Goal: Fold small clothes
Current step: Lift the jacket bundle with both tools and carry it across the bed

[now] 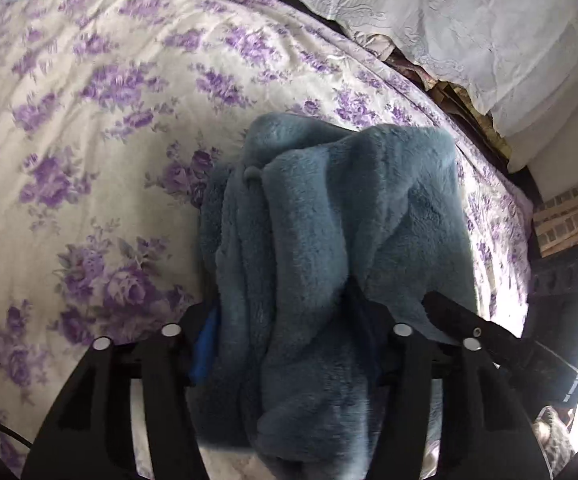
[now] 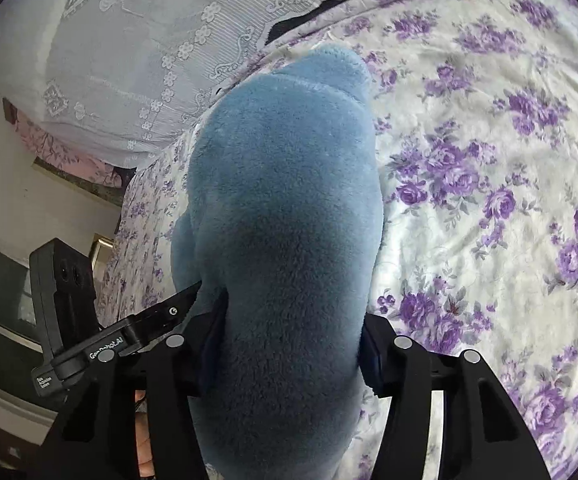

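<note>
My left gripper (image 1: 289, 344) and my right gripper (image 2: 289, 344) were each clamped on the blue fleece garment (image 1: 329, 220), bunched and filling the near middle over the bed's purple-flowered bedspread (image 1: 89, 140). A white lace cover (image 2: 129, 60) lay at the bed's far end. In the right wrist view, my left gripper's black finger poked in at near left, touching the fleece.
</note>
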Motion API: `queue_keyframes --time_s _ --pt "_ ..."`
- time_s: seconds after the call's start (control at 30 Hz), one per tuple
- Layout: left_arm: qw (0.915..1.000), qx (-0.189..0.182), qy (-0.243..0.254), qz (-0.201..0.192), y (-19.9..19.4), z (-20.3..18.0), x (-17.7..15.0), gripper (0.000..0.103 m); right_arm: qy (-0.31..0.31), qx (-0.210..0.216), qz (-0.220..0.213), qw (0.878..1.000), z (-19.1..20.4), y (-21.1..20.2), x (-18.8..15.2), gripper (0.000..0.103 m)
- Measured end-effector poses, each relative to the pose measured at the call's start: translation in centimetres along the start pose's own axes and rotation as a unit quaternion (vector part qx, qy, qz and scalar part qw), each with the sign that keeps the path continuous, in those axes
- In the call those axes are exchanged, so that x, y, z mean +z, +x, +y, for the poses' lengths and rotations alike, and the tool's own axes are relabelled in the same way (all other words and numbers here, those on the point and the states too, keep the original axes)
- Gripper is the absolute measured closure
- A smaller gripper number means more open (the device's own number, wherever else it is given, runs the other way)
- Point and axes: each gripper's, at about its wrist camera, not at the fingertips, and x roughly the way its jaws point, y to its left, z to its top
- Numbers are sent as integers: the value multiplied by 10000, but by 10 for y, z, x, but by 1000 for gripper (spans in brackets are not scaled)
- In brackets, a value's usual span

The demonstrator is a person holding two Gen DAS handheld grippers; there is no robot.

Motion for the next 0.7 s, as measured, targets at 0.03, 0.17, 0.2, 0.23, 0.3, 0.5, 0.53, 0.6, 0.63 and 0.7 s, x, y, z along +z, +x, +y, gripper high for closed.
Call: queue_keyframes --time_s 0.03,0.17,0.2,0.23,0.3,0.5,0.53,0.6,0.63,0.7 --pt "10000 4 41 -23 -4 -3 -2 54 -121 -55 -32 9999 6 -5 -3 47" --pt "9997 -82 208 -100 -27 -16 -16 60 -219 -25 -112 9997 14 -30 -15 48" --pt "9995 -87 271 -136 -34 -21 -21 60 -212 -17 -139 9997 15 -36 -19 48" --pt "9993 -82 328 -177 -40 -26 -26 60 -218 5 -170 9996 16 -43 -23 48" --pt "9988 -65 414 -249 -53 -33 -35 60 -307 56 -219 9993 24 -58 -31 48" --pt "9980 -151 374 -480 -91 -41 -56 60 -648 212 -401 9969 47 -93 -51 48" --pt "9978 -152 392 -520 -96 -43 -57 61 -682 240 -441 9964 51 -98 -53 48" --pt "9969 -130 489 -609 -108 -51 -61 60 -709 286 -520 9957 54 -111 -60 48" --pt "9964 -122 540 -638 -113 -54 -63 61 -713 301 -564 9954 56 -116 -63 48" --pt "9953 -129 661 -697 -123 -62 -67 60 -704 315 -678 9947 58 -129 -69 48"
